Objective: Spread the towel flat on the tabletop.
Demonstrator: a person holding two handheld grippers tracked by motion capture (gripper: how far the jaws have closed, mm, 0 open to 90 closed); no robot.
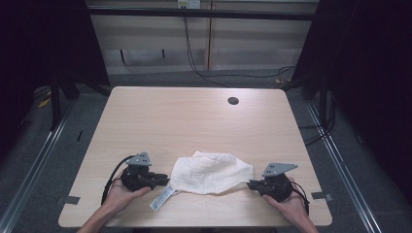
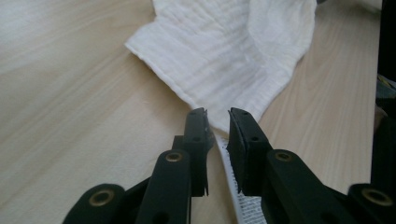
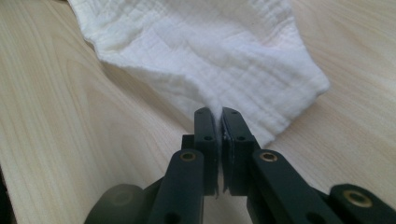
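A crumpled white cloth (image 1: 211, 172) lies on the near half of the wooden table (image 1: 194, 121), with a printed label strip (image 1: 163, 198) trailing from its left corner. My left gripper (image 1: 167, 181) sits at that corner. In the left gripper view its jaws stand slightly apart around the cloth's (image 2: 233, 51) narrow corner, and the label (image 2: 243, 205) runs down between them; the pads do not press on it, so the left gripper (image 2: 217, 122) is open. My right gripper (image 1: 250, 184) is at the cloth's right end. In the right gripper view the right gripper (image 3: 219, 116) is shut on the cloth's (image 3: 205, 46) edge.
A dark round hole (image 1: 233, 100) sits in the table's far right part. Bare wood spreads beyond the cloth. Cables hang down the wall behind, and black frame legs stand at both sides on the grey floor.
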